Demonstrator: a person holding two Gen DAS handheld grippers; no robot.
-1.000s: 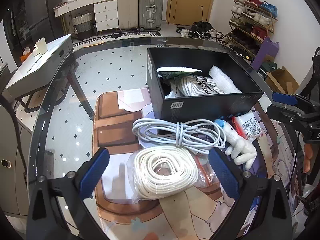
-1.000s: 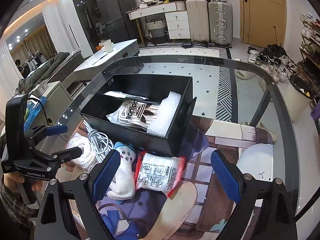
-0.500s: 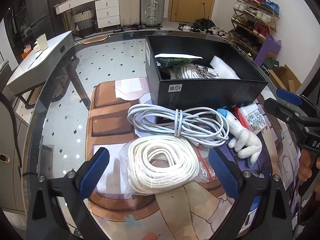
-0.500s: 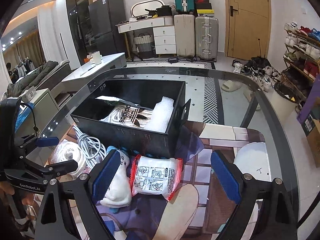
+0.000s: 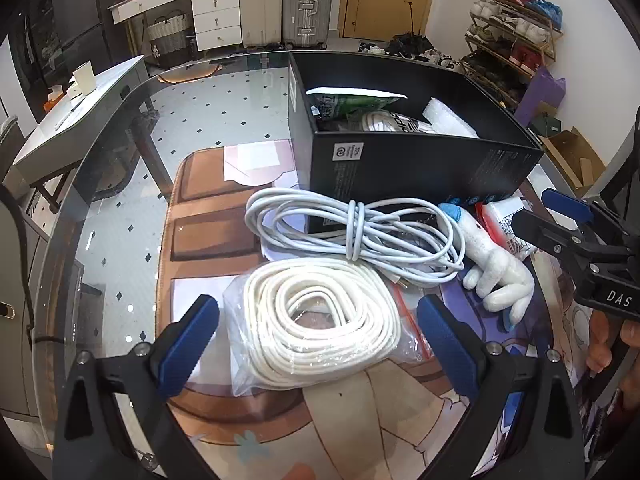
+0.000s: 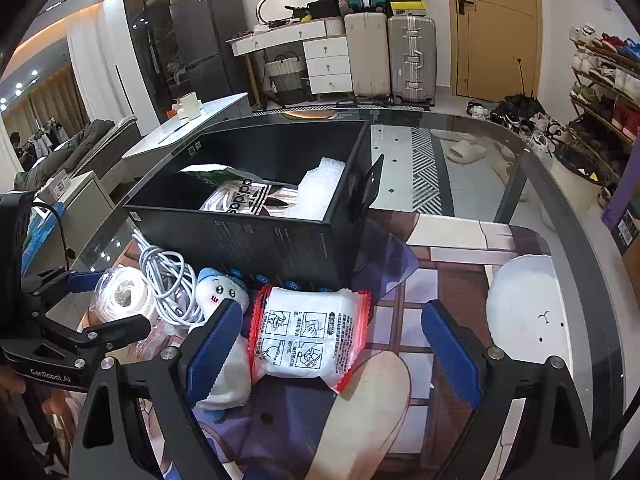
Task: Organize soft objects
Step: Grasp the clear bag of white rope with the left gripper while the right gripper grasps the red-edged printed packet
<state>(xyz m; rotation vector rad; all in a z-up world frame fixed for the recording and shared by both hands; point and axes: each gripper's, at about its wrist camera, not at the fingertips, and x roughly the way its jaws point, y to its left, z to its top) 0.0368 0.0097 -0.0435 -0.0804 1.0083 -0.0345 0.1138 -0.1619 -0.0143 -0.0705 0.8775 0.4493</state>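
Observation:
A bagged coil of white rope (image 5: 320, 320) lies on the mat between the open jaws of my left gripper (image 5: 318, 344). Behind it lie a bundled white cable (image 5: 352, 232) and a white plush toy (image 5: 492, 264). A black box (image 5: 420, 160) holds a green packet, a white adidas bag and bubble wrap. My right gripper (image 6: 334, 348) is open over a red-edged white packet (image 6: 308, 336), with the plush toy (image 6: 222, 292) by its left finger. The box (image 6: 260, 236) stands just behind the packet.
The things lie on a printed mat (image 5: 208, 232) on a glass table (image 5: 112, 184). A white round plush (image 6: 528, 312) lies at the right. The right gripper's body shows in the left wrist view (image 5: 580, 240). Suitcases, drawers and a shoe rack stand behind.
Both grippers have moved lower and closer to the table. The rope coil now sits between the left jaws, and the packet between the right jaws. Nothing was taken hold of.

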